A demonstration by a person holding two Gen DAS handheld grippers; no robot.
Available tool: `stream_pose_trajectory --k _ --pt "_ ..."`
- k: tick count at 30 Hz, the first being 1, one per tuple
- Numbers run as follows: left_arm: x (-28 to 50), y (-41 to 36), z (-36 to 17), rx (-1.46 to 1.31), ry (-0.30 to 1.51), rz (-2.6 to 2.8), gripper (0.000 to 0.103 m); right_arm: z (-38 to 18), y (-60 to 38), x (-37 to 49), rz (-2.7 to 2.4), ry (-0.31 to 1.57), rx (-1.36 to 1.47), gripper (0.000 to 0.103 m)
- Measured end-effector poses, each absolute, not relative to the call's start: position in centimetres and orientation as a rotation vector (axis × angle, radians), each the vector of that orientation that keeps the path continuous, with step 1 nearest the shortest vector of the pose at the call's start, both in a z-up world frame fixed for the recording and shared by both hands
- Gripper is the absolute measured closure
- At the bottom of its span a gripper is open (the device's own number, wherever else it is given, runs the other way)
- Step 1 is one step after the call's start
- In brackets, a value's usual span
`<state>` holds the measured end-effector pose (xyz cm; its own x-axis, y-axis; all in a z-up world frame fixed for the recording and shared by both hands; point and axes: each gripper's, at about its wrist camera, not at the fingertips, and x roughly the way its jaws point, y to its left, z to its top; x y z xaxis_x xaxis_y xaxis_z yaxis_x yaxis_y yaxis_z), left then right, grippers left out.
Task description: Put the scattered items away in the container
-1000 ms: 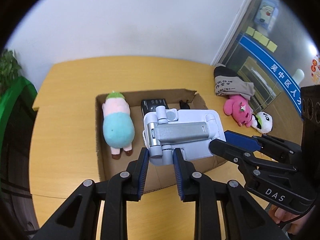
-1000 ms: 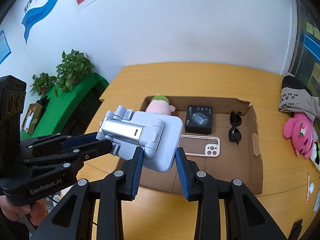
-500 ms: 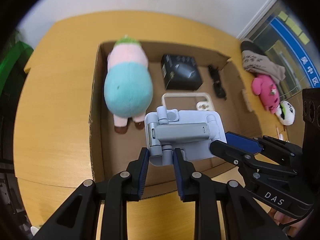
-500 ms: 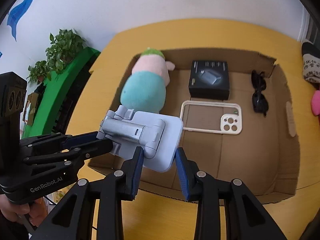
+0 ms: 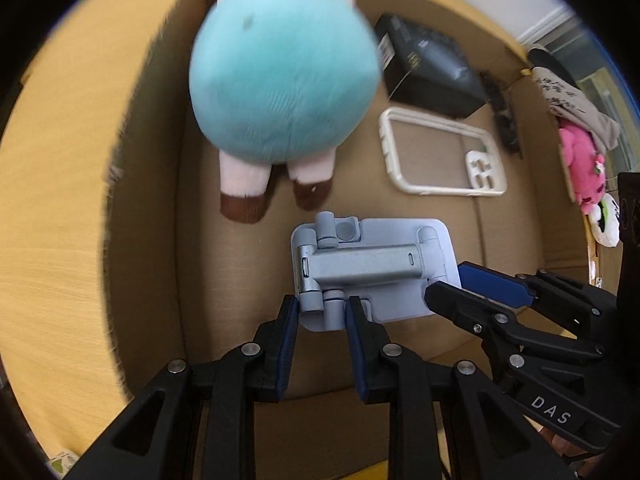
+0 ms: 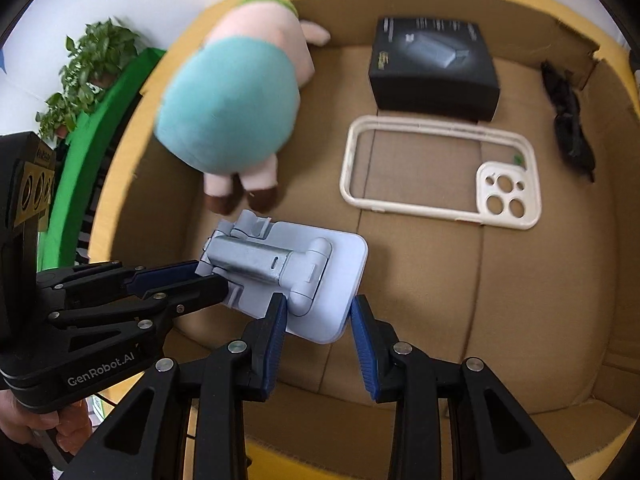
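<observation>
Both my tongs grip the folding phone stand [image 5: 372,268] low inside the cardboard box [image 5: 148,208]: my left tongs [image 5: 323,312] pinch its hinge leg, my right tongs [image 6: 320,316] clamp the plate's edge. Beside it lie the teal plush [image 6: 228,100], clear phone case [image 6: 440,172], black box [image 6: 434,66] and sunglasses [image 6: 568,120].

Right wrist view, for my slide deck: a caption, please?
Both grippers lower a grey phone stand into the cardboard box.
</observation>
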<state>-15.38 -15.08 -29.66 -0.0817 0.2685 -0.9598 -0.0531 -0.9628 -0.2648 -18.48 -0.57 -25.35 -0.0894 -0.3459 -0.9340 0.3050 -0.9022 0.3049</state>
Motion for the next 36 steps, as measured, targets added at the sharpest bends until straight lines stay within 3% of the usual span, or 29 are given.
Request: stream_pose_trajectory --k 13,14,15,17,19,20,24,27,30,36 --pt "-15.2 -14.9 -30.1 -2.03 -0.181 2.153 0.079 -27.6 -0.9 -18.8 -2.037 -0.016 1.816 0.066" --pt "-15.1 -14.9 -29.7 -2.033 -0.172 2.171 0.079 -27.5 -1.0 -18.7 -2.05 -0.005 1.811 0.06" --pt "-15.1 -15.0 -29.1 -2.032 -0.155 2.199 0.079 -27.1 -0.9 -18.6 -2.064 -0.001 1.806 0.046" --pt "-14.8 -15.4 -26.9 -1.994 -0.125 2.278 0.079 -25.4 -0.3 -18.2 -2.108 -0.021 1.785 0.027" --pt "-14.4 -16.1 -23.3 -1.904 -0.169 2.376 0.079 -22.5 0.5 -17.9 -2.165 -0.044 1.734 0.016" --pt "-14.1 -16.4 -21.8 -1.868 -0.197 2.414 0.075 -20.8 0.7 -17.6 -2.191 -0.038 1.703 0.01" --pt "-12.6 -16.7 -14.1 -1.689 -0.251 2.581 0.039 -12.9 1.2 -15.9 -2.308 0.019 1.588 0.002" --pt "-11.3 -16.3 -8.4 -1.523 -0.241 2.68 0.029 -7.5 1.6 -14.1 -2.378 0.002 1.55 0.0" --pt "-8.6 -15.5 -3.7 -1.399 -0.198 2.748 0.025 -3.6 1.4 -11.9 -2.413 0.009 1.528 0.0" --pt "-4.7 -13.1 0.8 -1.28 -0.119 2.783 0.025 1.2 2.8 -7.3 -2.45 0.042 1.494 0.0"
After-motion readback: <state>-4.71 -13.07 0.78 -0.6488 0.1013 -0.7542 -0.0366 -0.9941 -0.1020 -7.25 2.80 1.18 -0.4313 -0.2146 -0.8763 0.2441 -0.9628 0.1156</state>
